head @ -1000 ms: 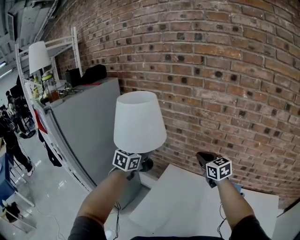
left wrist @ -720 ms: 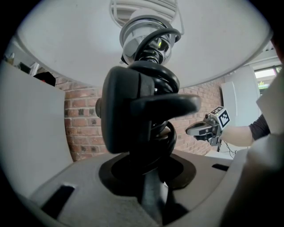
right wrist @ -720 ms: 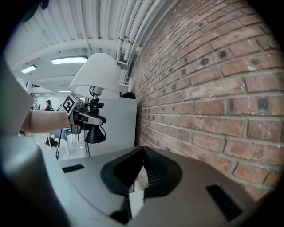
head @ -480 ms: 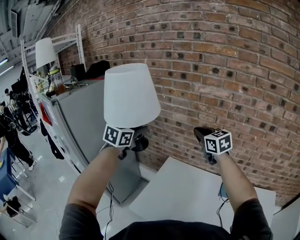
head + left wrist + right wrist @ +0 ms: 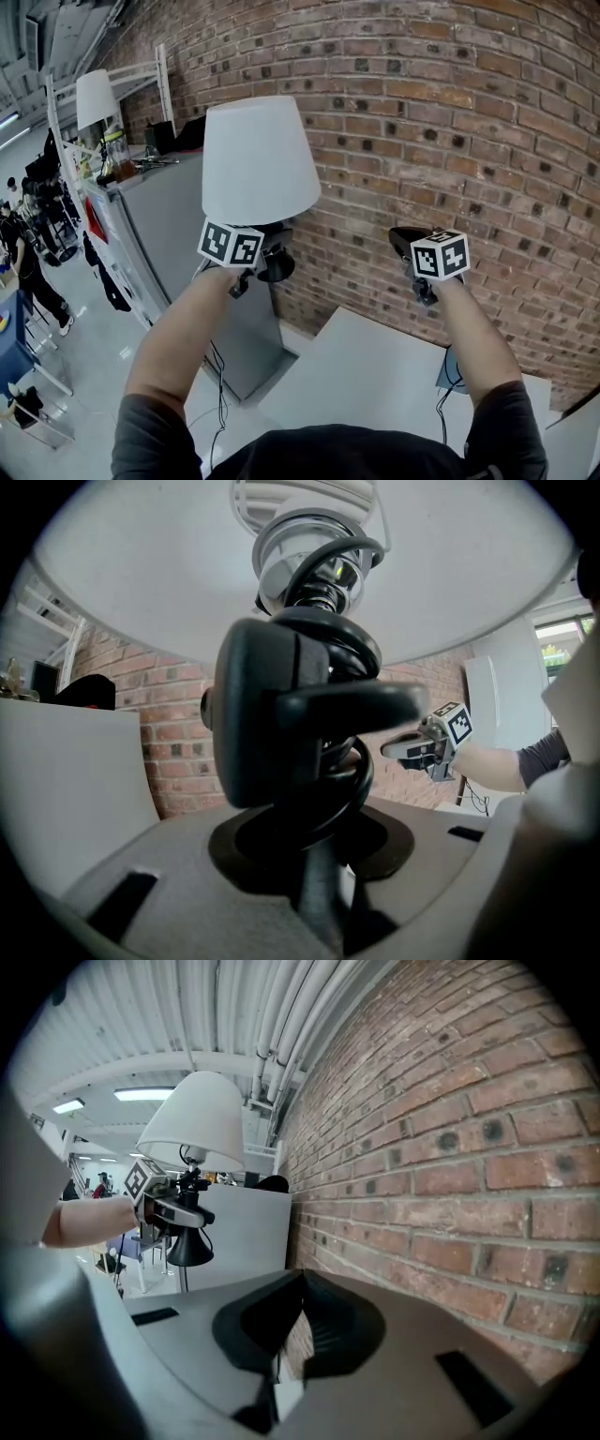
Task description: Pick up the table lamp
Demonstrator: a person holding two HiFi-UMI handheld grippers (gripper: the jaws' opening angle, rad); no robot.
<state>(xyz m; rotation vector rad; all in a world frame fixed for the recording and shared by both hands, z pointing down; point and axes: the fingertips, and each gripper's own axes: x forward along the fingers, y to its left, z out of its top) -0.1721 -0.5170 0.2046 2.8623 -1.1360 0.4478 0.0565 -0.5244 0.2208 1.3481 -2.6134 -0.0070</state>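
A table lamp with a white shade (image 5: 258, 159) and a black stem and cone base (image 5: 276, 270) hangs in the air in front of the brick wall. My left gripper (image 5: 270, 247) is shut on its stem just under the shade. In the left gripper view the stem with its coiled black cable (image 5: 323, 752) fills the space between the jaws of the left gripper (image 5: 314, 850), and the shade (image 5: 141, 592) spreads overhead. My right gripper (image 5: 405, 240) is held level to the right, apart from the lamp, jaws together on nothing. The right gripper view shows the right gripper (image 5: 298, 1326) and the lamp (image 5: 192, 1119) at left.
A brick wall (image 5: 450, 141) stands close ahead. A tall grey cabinet (image 5: 178, 225) is at the left, with a second white lamp (image 5: 94, 94) and bottles on top. A white table (image 5: 366, 375) lies below. People (image 5: 19, 262) stand at the far left.
Both grippers have risen. The lamp has gone up with the left gripper, and its shade now sits higher against the wall.
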